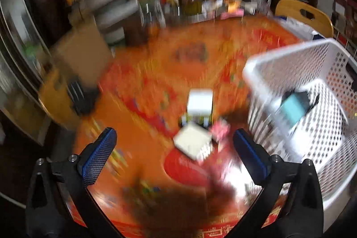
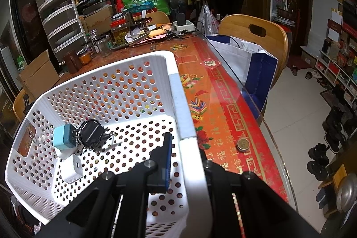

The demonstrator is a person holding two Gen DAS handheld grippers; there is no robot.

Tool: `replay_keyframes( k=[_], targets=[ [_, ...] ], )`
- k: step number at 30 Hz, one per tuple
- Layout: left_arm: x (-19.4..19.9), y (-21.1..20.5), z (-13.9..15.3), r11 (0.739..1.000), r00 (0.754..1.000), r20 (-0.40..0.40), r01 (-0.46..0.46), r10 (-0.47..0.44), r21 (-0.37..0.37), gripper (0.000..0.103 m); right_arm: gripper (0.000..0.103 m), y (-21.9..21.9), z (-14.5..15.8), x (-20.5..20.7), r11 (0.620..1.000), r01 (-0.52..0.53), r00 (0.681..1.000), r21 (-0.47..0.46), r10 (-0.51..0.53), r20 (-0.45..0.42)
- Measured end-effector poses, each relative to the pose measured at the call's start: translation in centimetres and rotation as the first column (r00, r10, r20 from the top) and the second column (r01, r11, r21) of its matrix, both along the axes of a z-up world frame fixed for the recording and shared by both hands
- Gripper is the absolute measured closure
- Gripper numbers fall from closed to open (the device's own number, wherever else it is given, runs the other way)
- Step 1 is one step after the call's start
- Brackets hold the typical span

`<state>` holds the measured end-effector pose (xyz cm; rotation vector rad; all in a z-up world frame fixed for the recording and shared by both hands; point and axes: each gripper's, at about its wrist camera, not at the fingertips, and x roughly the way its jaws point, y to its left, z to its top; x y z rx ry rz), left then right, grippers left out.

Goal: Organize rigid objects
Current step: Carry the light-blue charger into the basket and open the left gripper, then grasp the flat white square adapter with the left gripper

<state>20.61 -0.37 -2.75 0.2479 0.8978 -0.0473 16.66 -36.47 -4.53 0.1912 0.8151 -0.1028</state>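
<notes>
Your left claw (image 1: 174,144) is spread wide with nothing between its blue pads (image 1: 99,155), hanging over the red-orange table (image 1: 138,86). That view is heavily smeared. Just beyond the pads sits a small cluster on the table: a white box (image 1: 199,102), a cream box (image 1: 193,143) nearer you, and something pink (image 1: 221,128) beside it; details too blurred to tell.

The white basket (image 1: 287,53) stands to the right of the cluster, on the table. A teal charger (image 1: 294,105) shows inside it.

Your right claw (image 2: 187,160) is clamped on the basket's (image 2: 125,55) near-right wall: one pad (image 2: 167,162) inside, the other finger outside and mostly hidden by the wall.

Inside the basket, on the floor toward the left:
- teal charger (image 2: 62,137)
- black coiled cable with plug (image 2: 91,133), touching the charger's right side
- white adapter (image 2: 72,167), just nearer than the charger

A coin (image 2: 242,144) lies on the table right of the basket. Jars, drawers and bags crowd the far edge.
</notes>
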Motion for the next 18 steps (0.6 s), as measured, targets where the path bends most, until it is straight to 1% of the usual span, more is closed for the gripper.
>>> replay_keyframes(
  k=[2,3,6,8,9,12,17,18],
  targets=[
    [0.7,1.1,-3.1,1.000,0.998,-0.056,-0.004,0.002,-0.023,0.000,0.094,0.0,-0.1,-0.1,1.000,0.001,1.000,0.001,-0.001,-0.002],
    [0.7,1.2,-4.3,0.999,0.998,-0.067,-0.006,0.003,-0.032,0.000,0.094,-0.1,-0.1,-0.2,1.000,0.002,1.000,0.000,-0.002,-0.003],
    [2.0,2.5,-7.3,0.993,0.994,-0.108,-0.017,0.004,-0.120,0.000,0.094,0.0,-0.1,-0.2,1.000,0.003,1.000,-0.001,-0.003,-0.005],
    [2.6,2.8,-8.3,0.987,0.991,-0.132,-0.017,-0.005,-0.162,0.000,0.094,-0.1,-0.1,-0.2,1.000,0.006,1.000,0.001,-0.006,-0.006],
    [2.8,2.9,-8.6,0.985,0.991,-0.134,-0.016,-0.008,-0.171,0.000,0.094,-0.1,-0.2,-0.3,1.000,0.006,1.000,0.001,-0.006,-0.007],
    [3.4,2.2,-9.5,0.984,0.991,-0.135,-0.011,-0.013,-0.180,0.000,0.094,-0.1,-0.3,-0.2,1.000,0.013,1.000,-0.006,-0.013,-0.014],
    [4.5,2.5,-11.1,0.984,0.987,-0.158,-0.015,-0.014,-0.180,0.000,0.094,0.0,-0.2,-0.2,1.000,0.017,1.000,-0.021,-0.018,-0.021],
    [4.7,2.6,-11.2,0.981,0.988,-0.156,-0.015,-0.016,-0.195,0.000,0.094,0.0,-0.2,-0.2,1.000,0.017,1.000,-0.020,-0.017,-0.020]
  ],
)
